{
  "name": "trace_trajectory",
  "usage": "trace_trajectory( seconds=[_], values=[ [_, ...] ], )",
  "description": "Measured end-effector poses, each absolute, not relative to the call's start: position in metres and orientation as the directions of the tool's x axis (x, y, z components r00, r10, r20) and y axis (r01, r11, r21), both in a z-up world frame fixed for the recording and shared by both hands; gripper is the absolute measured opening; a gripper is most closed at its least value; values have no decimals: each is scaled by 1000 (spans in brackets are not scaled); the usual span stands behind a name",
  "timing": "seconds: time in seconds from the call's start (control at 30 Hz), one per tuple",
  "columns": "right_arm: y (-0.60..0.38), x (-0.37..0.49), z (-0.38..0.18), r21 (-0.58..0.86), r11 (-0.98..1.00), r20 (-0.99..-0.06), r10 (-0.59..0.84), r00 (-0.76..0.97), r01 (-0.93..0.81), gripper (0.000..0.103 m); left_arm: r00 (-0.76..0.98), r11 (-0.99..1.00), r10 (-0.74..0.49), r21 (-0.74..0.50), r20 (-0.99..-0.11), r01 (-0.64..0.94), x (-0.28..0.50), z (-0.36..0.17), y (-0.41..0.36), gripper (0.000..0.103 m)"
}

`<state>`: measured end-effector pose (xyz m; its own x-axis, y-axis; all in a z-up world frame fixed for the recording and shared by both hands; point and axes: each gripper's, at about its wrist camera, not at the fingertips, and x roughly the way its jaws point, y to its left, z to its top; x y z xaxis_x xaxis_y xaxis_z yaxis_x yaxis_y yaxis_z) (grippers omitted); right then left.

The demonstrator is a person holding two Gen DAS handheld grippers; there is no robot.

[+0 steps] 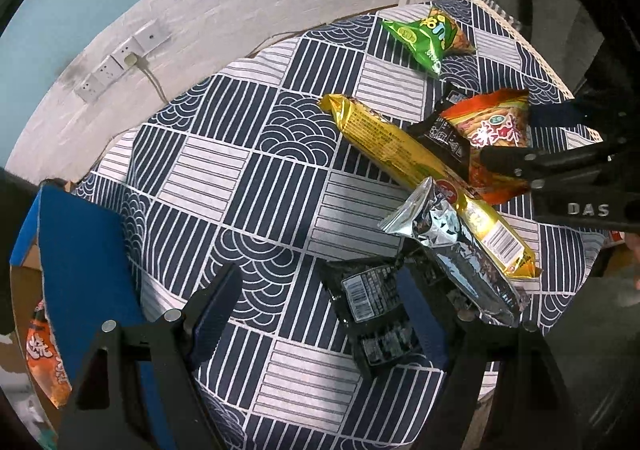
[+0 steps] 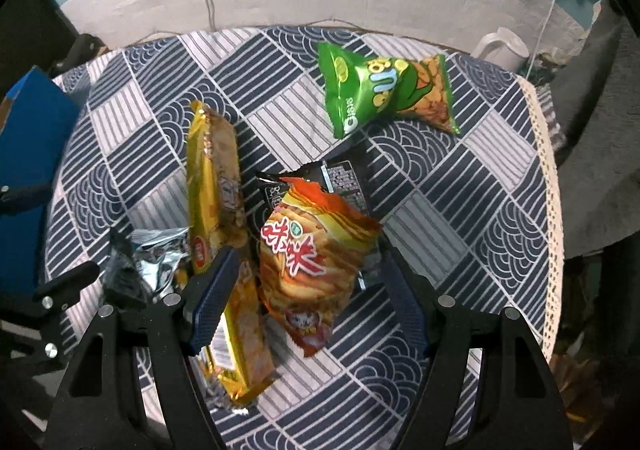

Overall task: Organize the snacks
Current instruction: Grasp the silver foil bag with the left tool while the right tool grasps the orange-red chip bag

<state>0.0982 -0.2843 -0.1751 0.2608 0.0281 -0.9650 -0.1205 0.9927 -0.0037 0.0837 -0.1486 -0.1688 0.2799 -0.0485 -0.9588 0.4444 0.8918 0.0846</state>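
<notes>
Left wrist view: left tongs (image 1: 320, 314) seen released, spread wide, nothing gripped. A black packet (image 1: 370, 300) lies between the fingers, toward the right one, on the worktop (image 1: 240, 169). The gold pack (image 1: 420, 173), taken as landmark, lies just beyond it, long axis running away and to the left. A silver bag (image 1: 448, 242) lies against the gold pack's near end, partly over it. An orange bag (image 1: 490, 137) sits just right of the gold pack, with the right tongs (image 1: 516, 161) over it. A green bag (image 1: 430, 39) is well beyond. A blue box (image 1: 80, 250) stands far left of the gold pack, at the worktop edge.

Right wrist view: right tongs (image 2: 308, 302) seen released, straddling the orange bag (image 2: 316, 254); no closure on it yet. The bag's long axis runs roughly along the fingers, so the jaws would close across its width. The gold pack (image 2: 218, 217) lies just left, passing under the left finger. Judged: right hand nearer the orange bag, left nearer the black packet.
</notes>
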Motion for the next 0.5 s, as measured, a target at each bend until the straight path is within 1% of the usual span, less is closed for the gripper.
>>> trace_trajectory(
  seconds=[0.23, 0.3, 0.33, 0.4, 0.43, 0.47, 0.5],
  values=[
    [-285, 106, -195, -29, 993, -972, -1, 235, -115, 73, 264, 883, -45, 85, -964, 462, 83, -174, -159, 81],
    [-288, 106, -200, -5, 994, -974, 20, 224, -110, 62, 261, 878, -45, 86, -964, 470, 80, -175, -163, 81],
    [-290, 106, -201, 6, 994, -975, 30, 219, -106, 50, 259, 875, -47, 85, -965, 477, 78, -175, -166, 81],
    [-292, 104, -200, 13, 995, -974, 36, 223, -104, 48, 255, 868, -50, 84, -966, 490, 74, -175, -171, 81],
    [-293, 103, -199, 19, 994, -974, 43, 224, -108, 44, 255, 865, -52, 85, -965, 495, 73, -174, -173, 81],
    [-294, 101, -197, 18, 994, -973, 43, 228, -111, 43, 257, 862, -52, 86, -965, 499, 71, -174, -175, 81],
    [-294, 99, -195, 12, 993, -972, 39, 233, -114, 43, 257, 860, -52, 87, -965, 503, 69, -173, -178, 81]
  ],
)
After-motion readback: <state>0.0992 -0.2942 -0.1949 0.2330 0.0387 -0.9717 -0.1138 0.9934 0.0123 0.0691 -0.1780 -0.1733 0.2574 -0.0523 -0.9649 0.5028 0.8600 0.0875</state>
